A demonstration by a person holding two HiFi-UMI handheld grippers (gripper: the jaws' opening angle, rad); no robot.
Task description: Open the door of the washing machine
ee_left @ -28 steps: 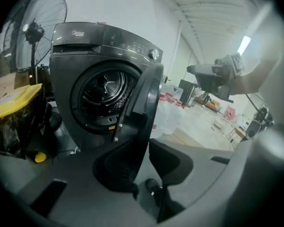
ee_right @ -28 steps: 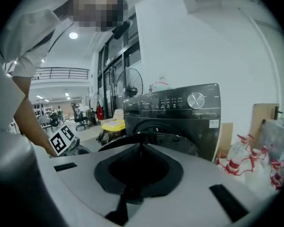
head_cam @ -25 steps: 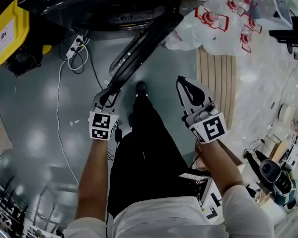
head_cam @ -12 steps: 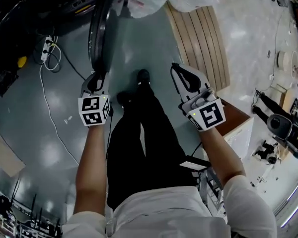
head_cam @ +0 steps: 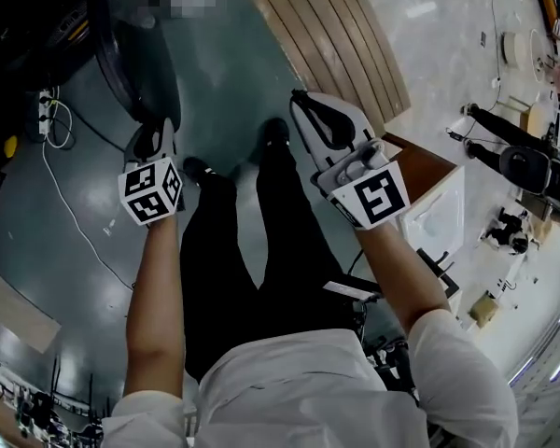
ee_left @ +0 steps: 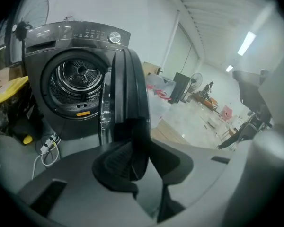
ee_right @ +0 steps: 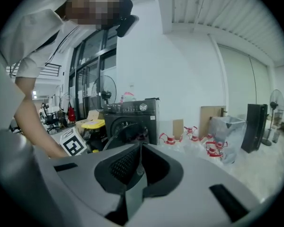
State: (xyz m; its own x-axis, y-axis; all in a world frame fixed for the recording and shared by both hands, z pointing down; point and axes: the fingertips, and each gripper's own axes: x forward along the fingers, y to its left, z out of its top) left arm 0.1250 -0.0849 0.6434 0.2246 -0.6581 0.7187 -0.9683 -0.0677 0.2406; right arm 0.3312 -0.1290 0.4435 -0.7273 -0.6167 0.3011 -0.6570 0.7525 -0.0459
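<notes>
Grey door (ee_left: 127, 86) is standing wide open, swung out from the washing machine (ee_left: 61, 46). Left claw (ee_left: 136, 157) is squeezing its edge. Right claw (ee_right: 139, 151) is hanging closed, holding nothing.

Bright indoor light, a ceiling strip lamp (ee_left: 244, 42) glaring; gripper views bend and darken at edges

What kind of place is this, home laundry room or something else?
Likely a big workshop or lab hall, not a home: the washing machine, its door open, stands on a bare floor under a high ribbed ceiling with a strip light, a pedestal fan beside it.
</notes>
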